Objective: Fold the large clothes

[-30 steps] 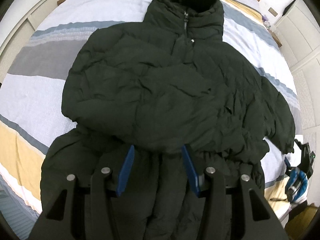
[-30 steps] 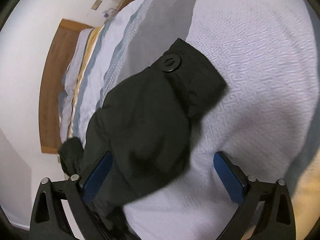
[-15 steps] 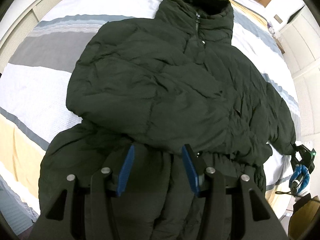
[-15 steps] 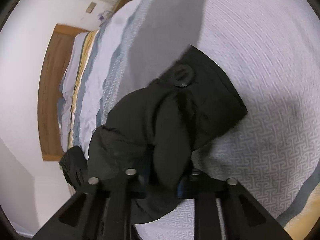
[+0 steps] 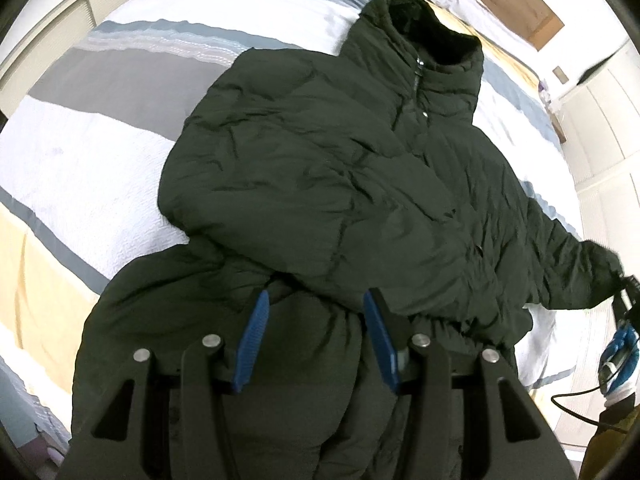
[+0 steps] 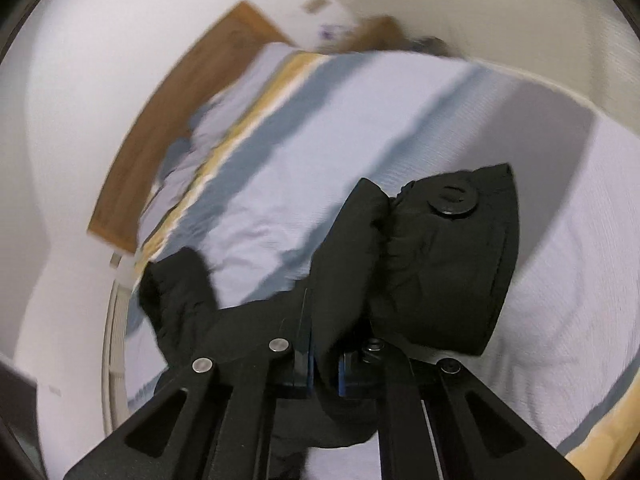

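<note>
On the striped bed point(image 5: 92, 152), only the right view shows fingers point(image 6: 308, 364) pinching the jacket point(image 5: 320, 184) cuff point(image 6: 452, 256); left fingers point(image 5: 252, 344) spread.

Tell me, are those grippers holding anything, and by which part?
The right gripper is shut on the jacket, pinching its sleeve near the cuff. The left gripper is open over the hem, its pads not pressing on it.

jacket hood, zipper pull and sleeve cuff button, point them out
jacket hood point(image 5: 424, 28), left wrist view, dark inner lining.
zipper pull point(image 5: 418, 67), left wrist view, metal tab at collar.
sleeve cuff button point(image 6: 454, 200), right wrist view, round button face.
</note>
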Demonstrator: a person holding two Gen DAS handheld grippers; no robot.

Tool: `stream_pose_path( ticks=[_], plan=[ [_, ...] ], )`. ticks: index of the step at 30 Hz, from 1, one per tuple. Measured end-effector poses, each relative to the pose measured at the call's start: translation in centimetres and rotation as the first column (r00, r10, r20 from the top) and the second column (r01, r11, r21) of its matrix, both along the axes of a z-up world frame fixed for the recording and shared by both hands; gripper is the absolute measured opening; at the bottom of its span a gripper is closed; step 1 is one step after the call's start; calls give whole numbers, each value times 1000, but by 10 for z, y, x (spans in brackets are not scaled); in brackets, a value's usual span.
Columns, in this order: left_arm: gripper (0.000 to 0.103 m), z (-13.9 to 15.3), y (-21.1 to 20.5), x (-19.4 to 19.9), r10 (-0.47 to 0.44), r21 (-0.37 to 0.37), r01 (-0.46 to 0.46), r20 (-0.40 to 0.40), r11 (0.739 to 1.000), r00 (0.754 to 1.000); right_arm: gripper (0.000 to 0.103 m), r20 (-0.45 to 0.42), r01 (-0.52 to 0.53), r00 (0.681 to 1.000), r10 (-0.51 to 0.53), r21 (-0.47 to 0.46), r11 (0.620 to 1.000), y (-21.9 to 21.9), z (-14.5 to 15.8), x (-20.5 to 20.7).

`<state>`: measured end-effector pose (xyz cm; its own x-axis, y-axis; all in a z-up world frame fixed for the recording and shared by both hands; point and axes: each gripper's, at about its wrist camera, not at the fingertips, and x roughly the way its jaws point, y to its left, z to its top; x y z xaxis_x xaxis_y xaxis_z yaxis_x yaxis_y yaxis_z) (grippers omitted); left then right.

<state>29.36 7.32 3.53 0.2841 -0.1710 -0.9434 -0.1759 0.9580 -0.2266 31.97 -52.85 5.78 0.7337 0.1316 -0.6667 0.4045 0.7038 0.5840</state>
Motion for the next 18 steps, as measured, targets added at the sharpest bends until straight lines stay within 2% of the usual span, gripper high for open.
stream_pose_path(
  ticks=[4,9,13,18],
  plan=[
    [48,1,17,-5,27,-21,-27,10,999,1000,8,41,-110,993,113,-83,991,43,36,21],
    [48,1,41,-11,62,-31,-61,19,998,998,8,52,-266,959,279,-183,947,113,64,46],
    [48,-1,59,-16,90,-31,-89,18,996,996,8,26,-379,918,396,-234,895,172,66,63],
    [48,-10,85,-25,128,-35,-128,7,991,992,8,-43,-513,852,522,-275,813,246,45,74]
  ],
)
